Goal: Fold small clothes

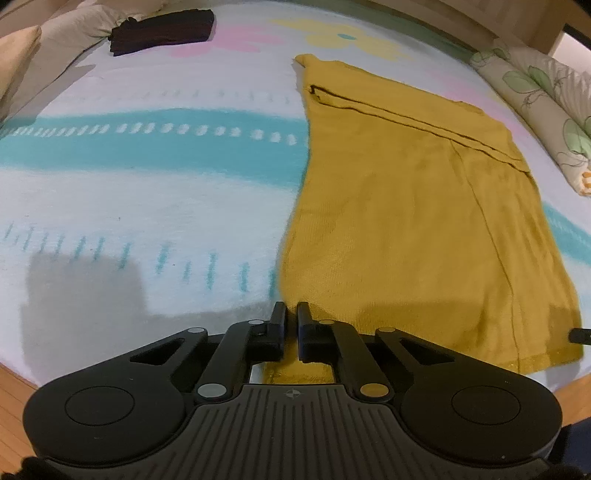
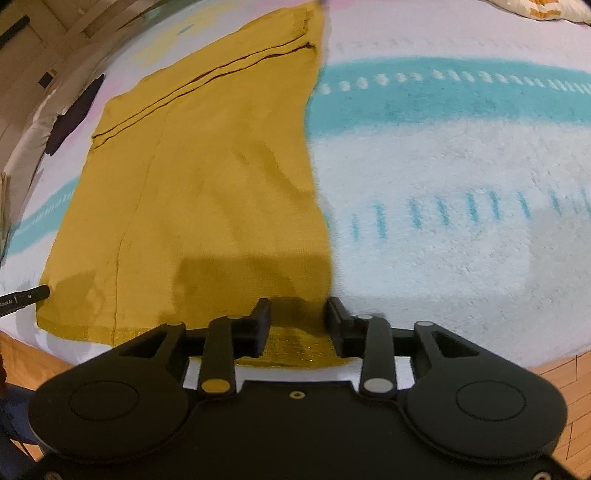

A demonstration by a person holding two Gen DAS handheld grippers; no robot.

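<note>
A mustard-yellow garment (image 1: 424, 206) lies flat on the bed, folded lengthwise, its hem at the near edge. It also shows in the right wrist view (image 2: 207, 177). My left gripper (image 1: 291, 310) is at the hem's near-left corner with its jaws almost closed; the cloth's edge runs under them, but I cannot tell if it is pinched. My right gripper (image 2: 299, 306) is open, its fingers straddling the hem's near-right corner, low over the cloth. A fingertip of the left gripper shows at the left edge of the right wrist view (image 2: 33, 293).
A white blanket (image 1: 147, 206) with teal stripes covers the bed. A folded dark garment (image 1: 162, 29) lies at the far left corner. Floral pillows (image 1: 546, 110) lie along the right. Beige pillows (image 1: 55, 40) lie at the far left. Wooden floor (image 2: 561, 373) runs below the near edge.
</note>
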